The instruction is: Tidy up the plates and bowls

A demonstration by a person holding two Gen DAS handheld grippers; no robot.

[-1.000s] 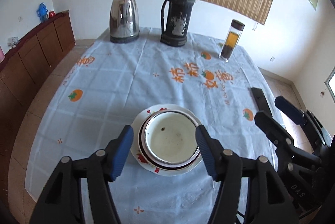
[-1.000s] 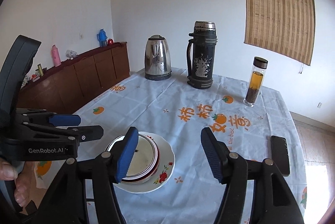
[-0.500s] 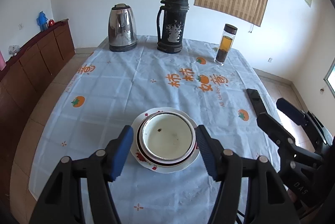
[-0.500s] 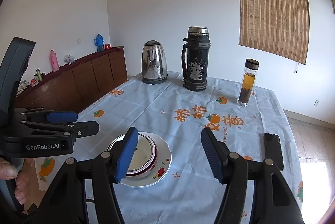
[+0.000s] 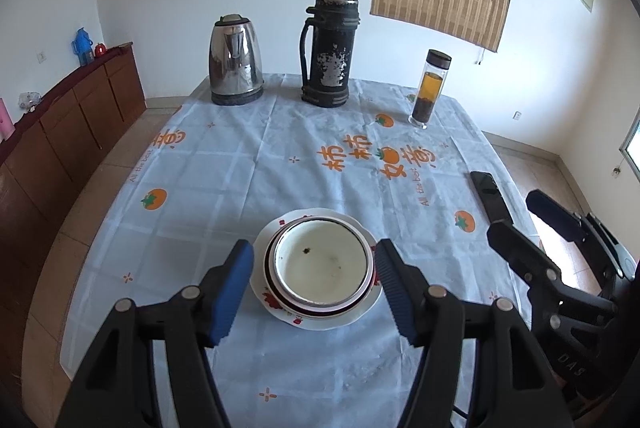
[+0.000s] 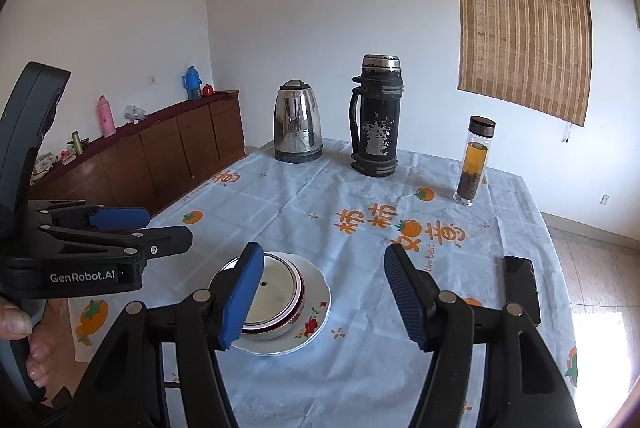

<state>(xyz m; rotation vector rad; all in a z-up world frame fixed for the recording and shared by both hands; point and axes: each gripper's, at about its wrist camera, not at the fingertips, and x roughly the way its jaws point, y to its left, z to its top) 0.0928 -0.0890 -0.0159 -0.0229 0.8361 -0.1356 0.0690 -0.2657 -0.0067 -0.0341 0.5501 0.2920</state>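
A white bowl (image 5: 322, 266) with a dark red rim sits stacked inside a white flowered plate (image 5: 360, 314) on the table's near middle; both also show in the right wrist view, the bowl (image 6: 276, 292) on the plate (image 6: 312, 328). My left gripper (image 5: 314, 286) is open and empty, held above and just behind the stack. My right gripper (image 6: 324, 298) is open and empty, above the table to the right of the stack. Each gripper shows in the other's view.
On the blue tablecloth (image 5: 248, 180) at the far end stand a steel kettle (image 5: 236, 62), a black thermos (image 5: 330, 48) and a glass tea bottle (image 5: 430, 88). A black phone (image 5: 490, 194) lies near the right edge. A wooden sideboard (image 5: 68, 124) runs along the left.
Both grippers have pulled back and up from the stacked bowl and plate, which now look smaller and farther. Both stay open and empty.
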